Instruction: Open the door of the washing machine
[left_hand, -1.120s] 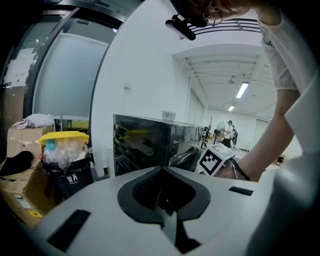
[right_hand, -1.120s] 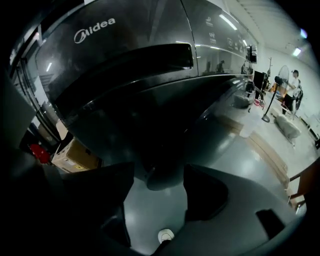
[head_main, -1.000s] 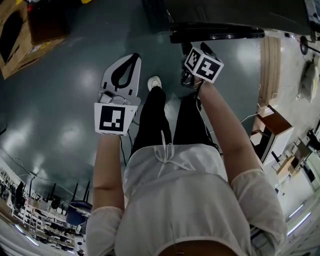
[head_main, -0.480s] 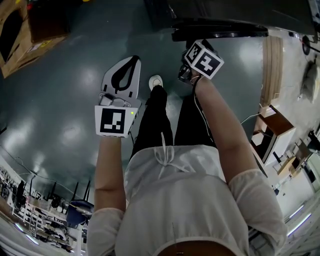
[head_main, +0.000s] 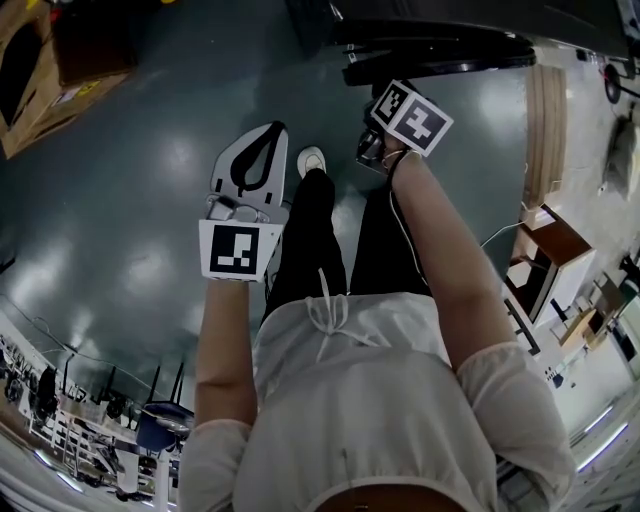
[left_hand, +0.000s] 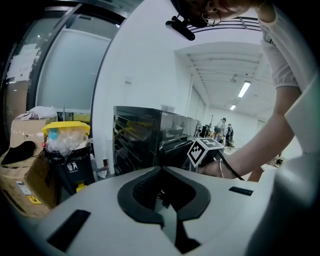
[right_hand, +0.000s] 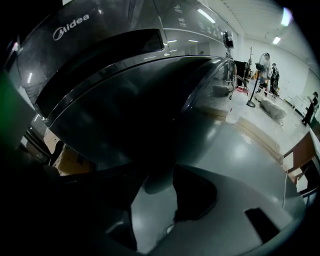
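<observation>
Right tool (right_hand: 157, 184) closing, dark glossy round washing-machine door (right_hand: 130, 115) edge between jaws; shallow bite could slip. Left tool (left_hand: 161, 172) together, empty.

— Where is the head view looking from?
— It's looking from above the person, steeply down at the floor (head_main: 120, 180), and it's catching the washing machine (head_main: 430, 45) at its top edge.
— And the gripper views?
— The left is facing the machine from farther off. The right is sitting close against its door (right_hand: 140, 100). All three are sharing that machine.
</observation>
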